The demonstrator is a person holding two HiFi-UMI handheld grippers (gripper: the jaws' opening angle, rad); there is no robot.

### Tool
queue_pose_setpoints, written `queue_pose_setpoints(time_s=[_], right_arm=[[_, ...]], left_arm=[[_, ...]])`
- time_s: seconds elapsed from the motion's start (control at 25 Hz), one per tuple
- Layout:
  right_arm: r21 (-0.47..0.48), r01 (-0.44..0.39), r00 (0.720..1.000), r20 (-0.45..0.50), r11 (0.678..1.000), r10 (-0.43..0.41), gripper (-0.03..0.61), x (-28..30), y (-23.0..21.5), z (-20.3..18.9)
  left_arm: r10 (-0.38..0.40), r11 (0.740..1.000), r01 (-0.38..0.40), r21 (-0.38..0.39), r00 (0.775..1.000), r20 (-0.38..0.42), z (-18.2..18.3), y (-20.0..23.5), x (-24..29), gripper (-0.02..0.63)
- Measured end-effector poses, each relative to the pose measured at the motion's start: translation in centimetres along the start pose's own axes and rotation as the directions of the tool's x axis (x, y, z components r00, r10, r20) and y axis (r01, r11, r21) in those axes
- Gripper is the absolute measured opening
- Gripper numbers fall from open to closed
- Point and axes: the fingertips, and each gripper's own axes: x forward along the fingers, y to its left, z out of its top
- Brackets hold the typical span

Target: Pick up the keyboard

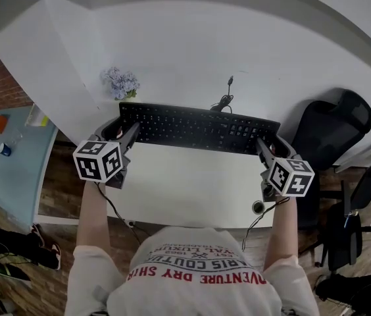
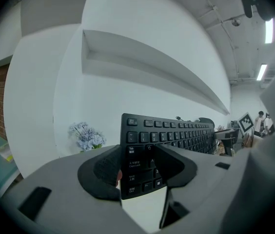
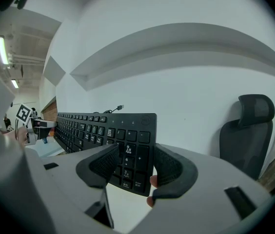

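- The left gripper (image 2: 137, 167) had its fingers (image 2: 109, 167) clamped on the left end of the keyboard (image 1: 198, 127). One finger sat on the key face and the other behind the edge.
- The right gripper (image 3: 135, 167) held the opposite end the same way, its fingers (image 3: 169, 169) pinching the number-pad corner.
- The black keyboard stretched between the two grippers, key face turned towards the person, above the far part of the white table (image 1: 192, 183). No view showed whether it was clear of the table.
- A black cable (image 1: 225, 101) ran from the keyboard's back edge and lay coiled on the table behind it.
- A small bunch of pale flowers (image 1: 121, 83) stood near the left end, just behind it. A dark office chair (image 1: 333, 127) stood off to the right, beyond the table.
- Risk: each grip covered only a narrow strip at one end, so the keyboard could have swung or slipped out if one hand rose faster than the other.
- Risk: the loose cable could have caught on the table edge and tugged the keyboard from the fingers.
- Risk: a swing to the left could have knocked the flowers over.
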Motion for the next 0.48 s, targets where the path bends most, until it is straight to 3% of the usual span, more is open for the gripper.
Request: queue_pose_setpoints(time_s=[0.48], right_arm=[[0.012, 0.012, 0.999, -0.03, 1.0, -0.011, 0.242, 0.08, -0.6, -0.7]], left_arm=[[-0.01, 1.0, 0.01, -0.006, 1.0, -0.022, -0.81, -0.25, 0.7, 0.227]])
